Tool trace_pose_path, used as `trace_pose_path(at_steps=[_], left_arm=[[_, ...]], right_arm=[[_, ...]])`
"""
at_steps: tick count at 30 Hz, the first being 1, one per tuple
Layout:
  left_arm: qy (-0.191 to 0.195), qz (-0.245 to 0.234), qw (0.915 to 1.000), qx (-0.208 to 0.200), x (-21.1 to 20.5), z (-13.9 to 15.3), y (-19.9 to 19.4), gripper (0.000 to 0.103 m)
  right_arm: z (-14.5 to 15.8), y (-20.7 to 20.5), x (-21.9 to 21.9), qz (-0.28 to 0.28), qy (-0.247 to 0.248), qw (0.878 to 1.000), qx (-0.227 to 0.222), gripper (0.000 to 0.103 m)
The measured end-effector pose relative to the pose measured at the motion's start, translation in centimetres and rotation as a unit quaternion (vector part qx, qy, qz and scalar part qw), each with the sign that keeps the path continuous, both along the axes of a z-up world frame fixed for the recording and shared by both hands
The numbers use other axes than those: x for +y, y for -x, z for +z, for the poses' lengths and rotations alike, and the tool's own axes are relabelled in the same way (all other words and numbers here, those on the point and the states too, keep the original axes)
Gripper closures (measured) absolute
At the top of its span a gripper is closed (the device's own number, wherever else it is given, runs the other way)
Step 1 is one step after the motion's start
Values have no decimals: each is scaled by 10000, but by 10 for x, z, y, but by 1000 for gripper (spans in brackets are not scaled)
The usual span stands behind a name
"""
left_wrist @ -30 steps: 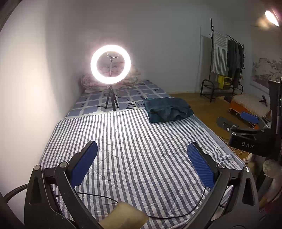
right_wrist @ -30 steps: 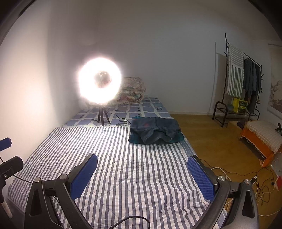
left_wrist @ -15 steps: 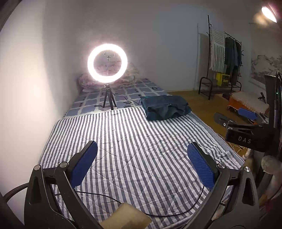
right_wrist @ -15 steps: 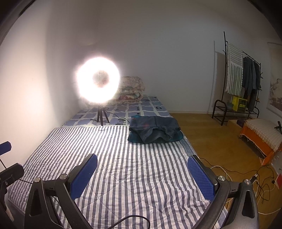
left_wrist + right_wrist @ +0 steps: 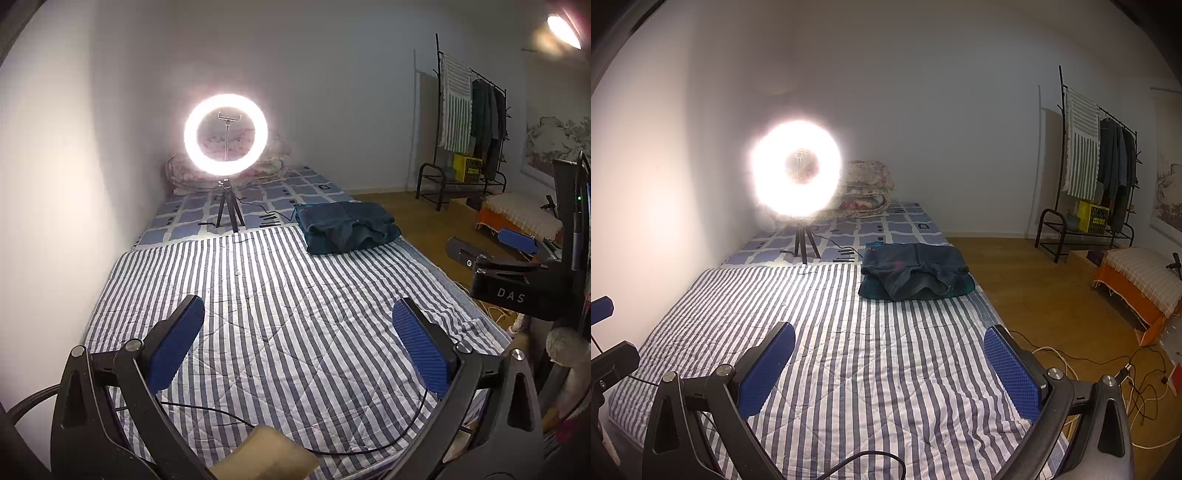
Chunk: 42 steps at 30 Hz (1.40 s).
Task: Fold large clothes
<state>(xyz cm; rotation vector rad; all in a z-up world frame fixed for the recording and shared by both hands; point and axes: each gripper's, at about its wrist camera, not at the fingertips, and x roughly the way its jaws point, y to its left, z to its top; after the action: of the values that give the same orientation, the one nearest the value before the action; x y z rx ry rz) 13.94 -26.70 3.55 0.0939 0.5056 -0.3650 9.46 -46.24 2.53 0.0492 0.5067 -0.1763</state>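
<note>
A dark blue-green garment (image 5: 347, 226) lies folded in a pile at the far right of the striped bed cover (image 5: 280, 317); in the right wrist view the garment (image 5: 914, 276) has a rumpled top layer. My left gripper (image 5: 297, 339) hovers open over the near part of the bed, nothing between its blue pads (image 5: 177, 341). My right gripper (image 5: 888, 363) is open too, well short of the garment. In the left wrist view the right gripper's body (image 5: 517, 284) shows at the right edge.
A lit ring light on a tripod (image 5: 226, 134) stands on the bed beyond the striped cover, its cable (image 5: 236, 424) trailing across the near bed. Folded quilts (image 5: 866, 192) lie at the wall. A clothes rack (image 5: 1097, 166) and orange bench (image 5: 1141, 280) stand right; cables (image 5: 1108, 373) cross the floor.
Both views have shifted slightly: the left gripper has swung a little to the right and the right gripper's body sits lower in its view. Both stay open and empty.
</note>
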Motion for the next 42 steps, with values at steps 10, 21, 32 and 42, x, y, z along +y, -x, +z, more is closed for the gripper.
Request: trace_pose_path(at_steps=[10,21,32,42], left_arm=[[4,4,10000,-4,-1,0,1,0],[-9,19,10000,-18,-1,1,1,0],[-18,41,10000,-35,0,3,1,0],[-16,58,10000,-39,3,4,-2,0]], right_arm=[[-1,0,1,7,43,10000,6,0],[-1,0,3,7,44,10000,13,0],[-1,1,4,-3,26,10000,19,0],[-3,0,4,13,13,10000,29,0]])
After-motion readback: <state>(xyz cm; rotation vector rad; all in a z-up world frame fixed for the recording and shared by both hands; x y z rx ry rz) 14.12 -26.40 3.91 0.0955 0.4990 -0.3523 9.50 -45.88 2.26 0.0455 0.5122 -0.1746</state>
